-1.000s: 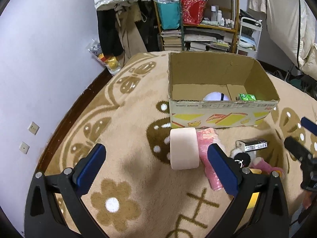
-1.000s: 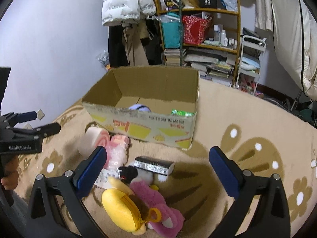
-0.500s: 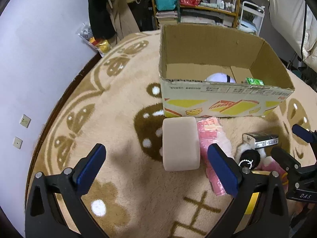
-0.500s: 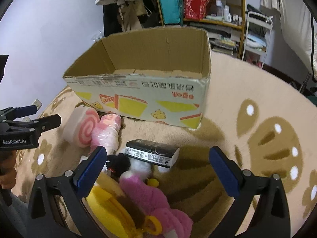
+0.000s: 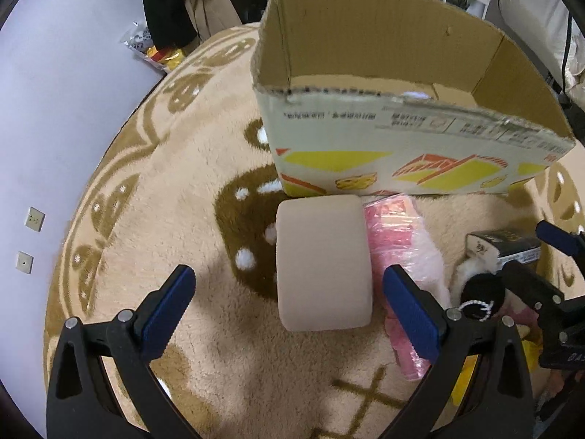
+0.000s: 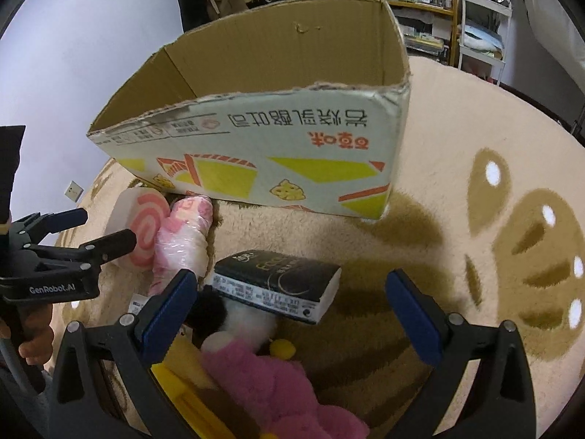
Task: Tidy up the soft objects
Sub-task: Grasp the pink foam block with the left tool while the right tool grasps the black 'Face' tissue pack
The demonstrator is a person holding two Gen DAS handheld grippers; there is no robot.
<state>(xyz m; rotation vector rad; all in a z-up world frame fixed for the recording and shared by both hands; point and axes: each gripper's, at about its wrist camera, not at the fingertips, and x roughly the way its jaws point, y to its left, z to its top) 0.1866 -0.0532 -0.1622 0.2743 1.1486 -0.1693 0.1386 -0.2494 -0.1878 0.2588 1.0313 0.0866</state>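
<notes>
A beige roll-cake plush [image 5: 323,263] lies on the rug in front of the cardboard box [image 5: 384,146]; its pink swirl end shows in the right wrist view [image 6: 144,228]. My left gripper [image 5: 292,311] is open, low over it, jaws either side. A pink wrapped plush [image 5: 402,237] lies beside it. My right gripper [image 6: 292,311] is open above a black packet [image 6: 278,289], a black-and-white plush [image 6: 226,314], a pink plush [image 6: 278,387] and a yellow plush [image 6: 182,395].
The box [image 6: 278,153] is open-topped with something white just visible inside [image 5: 416,94]. The patterned rug [image 6: 493,219] spreads to the right. A wall [image 5: 55,128] is at the left; shelves and hanging clothes stand behind.
Both grippers have moved forward and down towards the pile. The roll-cake plush now sits between the left jaws; the black packet is nearer the right jaws.
</notes>
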